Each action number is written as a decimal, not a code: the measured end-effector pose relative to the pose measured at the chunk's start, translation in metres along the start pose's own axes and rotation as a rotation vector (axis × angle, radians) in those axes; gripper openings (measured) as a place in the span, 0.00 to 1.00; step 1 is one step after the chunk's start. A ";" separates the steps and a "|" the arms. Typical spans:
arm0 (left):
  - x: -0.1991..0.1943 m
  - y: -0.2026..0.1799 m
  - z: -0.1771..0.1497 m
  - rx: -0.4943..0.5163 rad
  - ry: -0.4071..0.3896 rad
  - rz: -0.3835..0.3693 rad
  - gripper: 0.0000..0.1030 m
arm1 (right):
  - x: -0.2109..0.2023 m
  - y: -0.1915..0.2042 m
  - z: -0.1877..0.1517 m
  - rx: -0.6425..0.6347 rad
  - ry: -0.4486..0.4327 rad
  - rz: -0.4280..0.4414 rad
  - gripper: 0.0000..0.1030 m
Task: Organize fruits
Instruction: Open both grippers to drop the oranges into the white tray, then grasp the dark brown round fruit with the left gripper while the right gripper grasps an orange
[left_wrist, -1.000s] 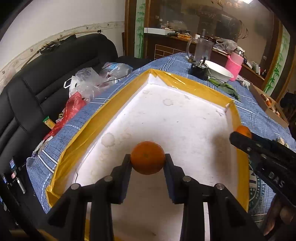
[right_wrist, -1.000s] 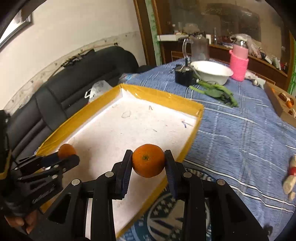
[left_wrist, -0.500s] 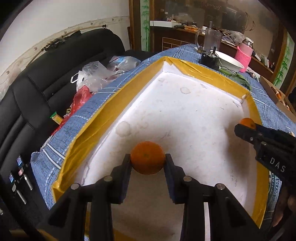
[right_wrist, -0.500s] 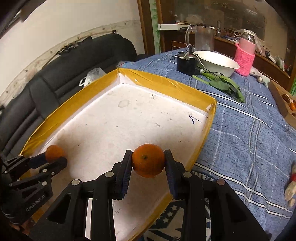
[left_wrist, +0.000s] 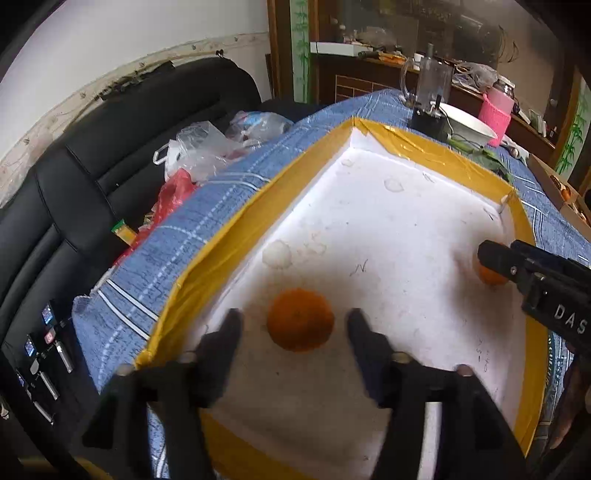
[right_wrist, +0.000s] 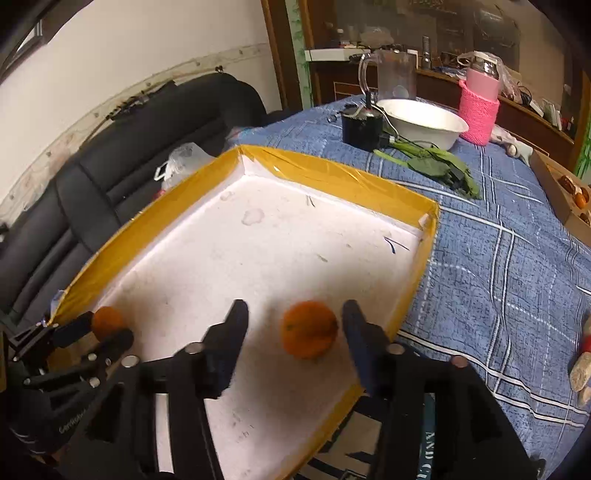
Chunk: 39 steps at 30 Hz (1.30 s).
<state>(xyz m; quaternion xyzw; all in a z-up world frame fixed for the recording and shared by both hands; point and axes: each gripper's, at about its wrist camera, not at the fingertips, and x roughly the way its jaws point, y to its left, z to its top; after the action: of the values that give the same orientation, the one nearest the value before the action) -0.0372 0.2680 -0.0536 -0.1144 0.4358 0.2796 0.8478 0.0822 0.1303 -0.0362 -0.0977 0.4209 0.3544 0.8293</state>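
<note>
With both sets of jaws just having been opening, the step in hand reads as the release of two oranges into the white tray (right_wrist: 332, 170) with the yellow taped rim, which lies on the blue checked cloth (right_wrist: 498, 266) of the table. The left gripper (left_wrist: 293, 323) has its jaws spread, its orange (left_wrist: 300, 319) between the fingertips with a clear gap on either side, near the tray's left edge. The right gripper (right_wrist: 293, 319) is likewise spread; the second orange (right_wrist: 309, 329) sits between its fingers, closer to the right one but apparently not pinched, near the tray's right edge. Motion blur on both fruits makes it uncertain whether they already rest on the tray floor or are dropping to it. Judgement: placement is nearly done for this pair. The next move calls for lifting both grippers straight back without nudging the round fruit, which could roll on the flat floor, though the rim should contain it. More fruit appears in a cardboard box (right_wrist: 561, 195) at the table's far right edge.
</note>
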 end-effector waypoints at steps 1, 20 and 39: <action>-0.002 0.001 0.001 -0.009 -0.010 0.010 0.77 | -0.001 0.001 0.000 -0.006 -0.003 -0.008 0.56; -0.050 -0.011 -0.003 -0.088 -0.142 -0.087 0.85 | -0.069 -0.043 -0.013 0.082 -0.140 -0.040 0.92; -0.087 -0.221 -0.052 0.359 -0.167 -0.368 0.87 | -0.201 -0.257 -0.170 0.459 -0.158 -0.422 0.87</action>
<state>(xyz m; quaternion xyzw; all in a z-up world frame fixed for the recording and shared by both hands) 0.0139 0.0319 -0.0253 -0.0159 0.3788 0.0472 0.9241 0.0682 -0.2370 -0.0231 0.0345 0.3946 0.0767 0.9150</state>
